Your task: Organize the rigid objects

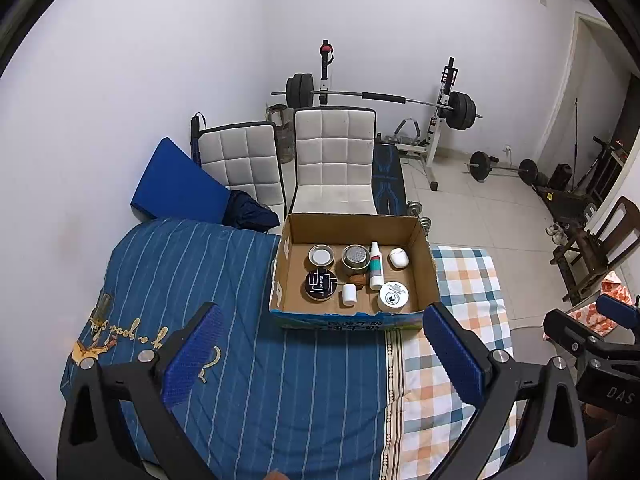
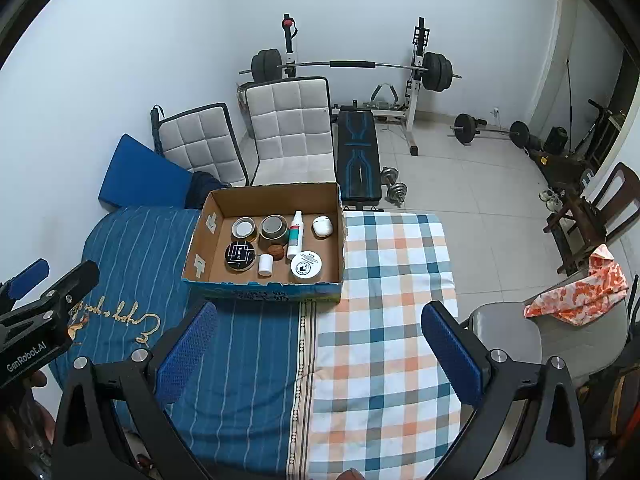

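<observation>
An open cardboard box (image 1: 424,256) (image 2: 200,240) sits on the bed. Inside it are a black round tin (image 1: 321,285) (image 2: 240,256), two metal tins (image 1: 321,257) (image 1: 355,258), a white spray bottle (image 1: 375,266) (image 2: 295,234), a small white jar (image 1: 349,294) (image 2: 265,265), a white round tub (image 1: 393,296) (image 2: 306,265), a white case (image 1: 399,258) (image 2: 322,226) and a small brown object (image 1: 357,280). My left gripper (image 1: 320,360) is open and empty, short of the box. My right gripper (image 2: 320,356) is open and empty, over the bed, below the box.
The bed has a blue striped cover (image 1: 200,280) and a checked cover (image 2: 392,280). Two white chairs (image 1: 334,160) stand behind the box. A barbell rack (image 1: 380,98), a bench (image 2: 357,156) and dumbbells (image 2: 394,186) stand on the tiled floor. A grey chair with an orange cloth (image 2: 576,292) is at right.
</observation>
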Motion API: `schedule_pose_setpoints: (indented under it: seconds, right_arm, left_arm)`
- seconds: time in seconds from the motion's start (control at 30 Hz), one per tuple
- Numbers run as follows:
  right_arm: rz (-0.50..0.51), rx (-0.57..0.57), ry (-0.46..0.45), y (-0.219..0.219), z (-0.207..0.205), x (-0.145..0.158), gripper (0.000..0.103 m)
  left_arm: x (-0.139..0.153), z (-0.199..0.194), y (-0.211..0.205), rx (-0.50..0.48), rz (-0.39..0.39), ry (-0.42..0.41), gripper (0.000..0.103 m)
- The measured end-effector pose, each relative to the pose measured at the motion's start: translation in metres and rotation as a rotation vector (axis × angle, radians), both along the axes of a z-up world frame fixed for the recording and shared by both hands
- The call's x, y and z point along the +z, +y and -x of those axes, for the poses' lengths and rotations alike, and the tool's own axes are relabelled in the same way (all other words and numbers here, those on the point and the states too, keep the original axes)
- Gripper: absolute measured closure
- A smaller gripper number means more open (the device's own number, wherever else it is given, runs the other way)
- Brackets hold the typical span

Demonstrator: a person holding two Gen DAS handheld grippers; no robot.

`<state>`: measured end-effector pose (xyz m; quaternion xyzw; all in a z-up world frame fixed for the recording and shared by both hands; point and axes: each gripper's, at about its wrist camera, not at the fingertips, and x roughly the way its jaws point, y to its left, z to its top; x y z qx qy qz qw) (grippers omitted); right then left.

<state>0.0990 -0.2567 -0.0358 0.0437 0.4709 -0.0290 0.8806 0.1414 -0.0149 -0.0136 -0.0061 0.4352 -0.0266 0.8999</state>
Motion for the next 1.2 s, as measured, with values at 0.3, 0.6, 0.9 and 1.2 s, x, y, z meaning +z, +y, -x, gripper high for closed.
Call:
schedule_pose_setpoints:
  seconds: [0.3, 0.6, 0.9, 1.2]
  right_arm:
    - [0.014, 0.005, -0.013, 0.003, -0.003, -0.001, 0.000]
    - [0.037, 0.003, -0.021, 0.006, -0.004, 0.004, 0.000]
    - [0.052, 0.000, -0.029, 0.009, -0.003, 0.010, 0.000]
    - [0.059, -0.002, -0.030, 0.010, -0.003, 0.012, 0.000]
  left_arm:
    - [0.002, -0.001, 0.001, -0.001, 0.003, -0.005, 0.000]
    - [0.002, -0.002, 0.003, 0.010, -0.003, 0.001, 0.000]
    - [0.001, -0.003, 0.008, 0.035, 0.010, -0.016, 0.000]
    - [0.000, -0.002, 0.005, 0.025, -0.017, -0.018, 0.000]
